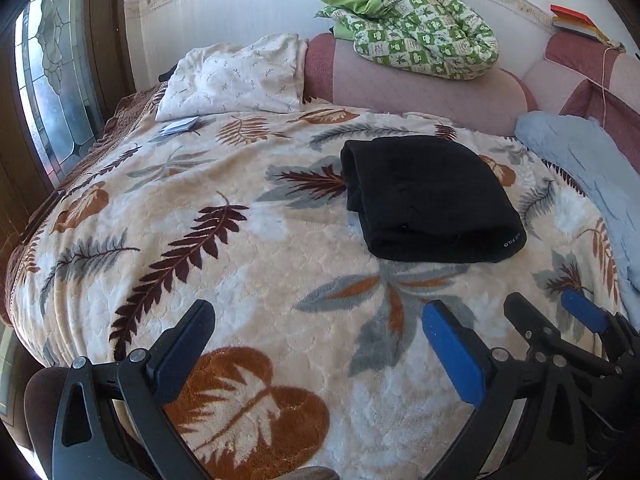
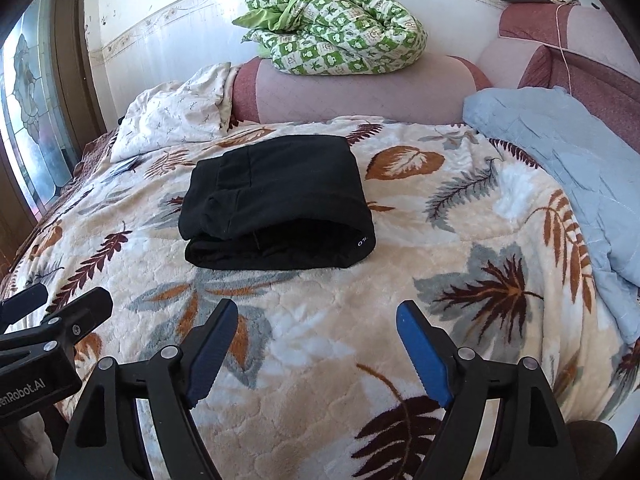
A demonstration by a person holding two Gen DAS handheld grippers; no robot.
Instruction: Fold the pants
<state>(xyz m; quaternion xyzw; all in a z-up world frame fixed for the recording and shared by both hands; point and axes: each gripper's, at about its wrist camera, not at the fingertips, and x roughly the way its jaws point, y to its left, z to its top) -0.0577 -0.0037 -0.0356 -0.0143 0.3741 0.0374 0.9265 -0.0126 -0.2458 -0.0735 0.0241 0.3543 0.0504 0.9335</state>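
Black pants (image 2: 276, 204) are lying folded on the bed (image 2: 320, 340) (soft, light; grip the thick near fold), both tongs (image 1: 320, 344) (image 2: 316, 344) hanging released.

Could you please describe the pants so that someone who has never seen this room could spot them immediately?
Start with the bed, covered by a cream blanket printed with brown and grey leaves. Near its middle, ahead of both open grippers, lie the pants, folded into a compact bundle. They are the only plain black item; the light blue quilt and the green checked bedding sit apart from them.
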